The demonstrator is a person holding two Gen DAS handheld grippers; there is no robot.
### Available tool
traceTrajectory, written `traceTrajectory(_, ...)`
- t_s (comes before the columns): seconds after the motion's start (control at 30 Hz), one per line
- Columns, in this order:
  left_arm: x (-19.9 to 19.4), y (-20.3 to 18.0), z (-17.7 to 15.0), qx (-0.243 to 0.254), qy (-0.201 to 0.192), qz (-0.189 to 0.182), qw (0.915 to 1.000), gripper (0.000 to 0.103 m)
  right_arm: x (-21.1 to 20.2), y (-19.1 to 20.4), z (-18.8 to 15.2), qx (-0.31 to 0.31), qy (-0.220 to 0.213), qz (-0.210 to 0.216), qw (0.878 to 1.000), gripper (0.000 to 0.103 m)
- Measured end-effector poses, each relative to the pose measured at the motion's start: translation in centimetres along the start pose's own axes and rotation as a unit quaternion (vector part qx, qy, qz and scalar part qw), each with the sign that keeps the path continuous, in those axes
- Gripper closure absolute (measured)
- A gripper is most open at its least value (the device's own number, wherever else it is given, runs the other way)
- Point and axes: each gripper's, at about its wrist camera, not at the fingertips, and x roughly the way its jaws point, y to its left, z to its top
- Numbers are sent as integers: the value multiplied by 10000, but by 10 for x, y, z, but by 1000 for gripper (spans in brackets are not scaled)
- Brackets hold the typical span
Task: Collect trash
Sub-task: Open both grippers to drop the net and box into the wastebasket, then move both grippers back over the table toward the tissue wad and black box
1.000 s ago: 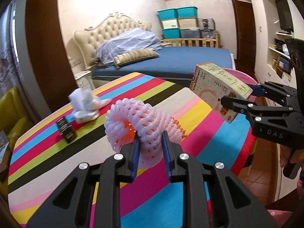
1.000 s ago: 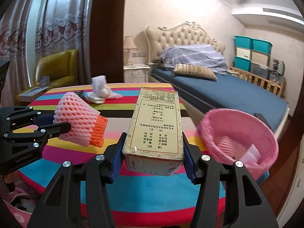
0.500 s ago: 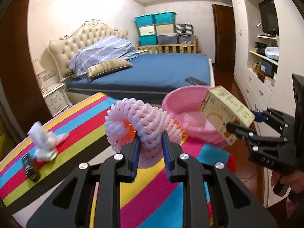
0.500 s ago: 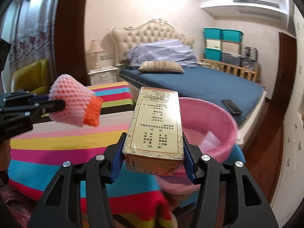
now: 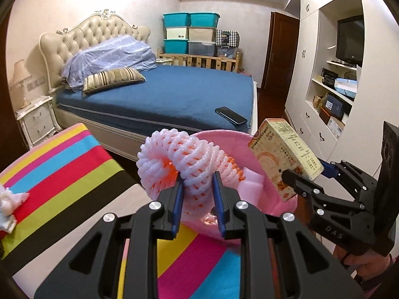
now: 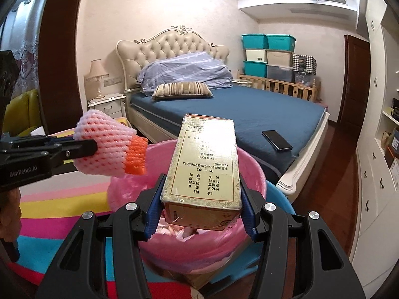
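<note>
While both tools hang over the pink bin (image 6: pixel 189 246), each pair of tongs is clenched on a piece of trash. The right tongs (image 6: pixel 200 209) grip a cardboard box (image 6: pixel 207 164) by its two long sides, its long axis running straight ahead out from the tongs, and the bin's open mouth lies directly beneath and just ahead of them. The left tongs (image 5: pixel 197 194) squeeze a foam net (image 5: pixel 184 167) near its middle; seen from the left tool, the bin (image 5: pixel 264 194) sits just past the fingertips and a little to their right, so the net is over the near rim, not the centre. To my eye the right tongs are better placed to let go first.

The box is stiff, flat-faced and printed, under a glossy wrap. The net is soft, springy white-pink mesh over an orange layer, curled into a loose roll. The bin is lined with a thin crinkly pink bag and holds pale foam scraps. Behind the left tongs, on the striped table (image 5: pixel 74 174), a crumpled white tissue (image 5: pixel 10 206) waits.
</note>
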Motion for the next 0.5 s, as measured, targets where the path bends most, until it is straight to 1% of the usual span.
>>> traceTrajectory(0.13,18,-3,3,-41,33,-104,9999,79,8,-2,4,-49,19,21,10000,51)
traceTrajectory(0.2,26,-5,4,14,38,-156,9999,73,11,-4,3,-96,-9,77,9999,51)
traceTrajectory(0.23,31,-6,4,48,56,-200,9998,59,13,-5,2,-109,-7,125,9999,48)
traceTrajectory(0.27,34,-6,2,74,52,-192,9998,38,15,-8,2,-95,15,114,9999,36)
traceTrajectory(0.3,33,-4,0,63,0,-147,9999,32,15,-11,1,-46,10,72,10000,31)
traceTrajectory(0.33,31,-1,-2,29,-105,-75,9999,28,13,-11,0,-5,-9,51,10000,29)
traceTrajectory(0.4,27,2,-4,34,-118,-12,9999,28,9,-16,-3,65,17,-2,10000,29)
traceTrajectory(0.5,13,14,-9,0,-162,173,9997,20,-1,-20,-10,120,20,-54,9999,29)
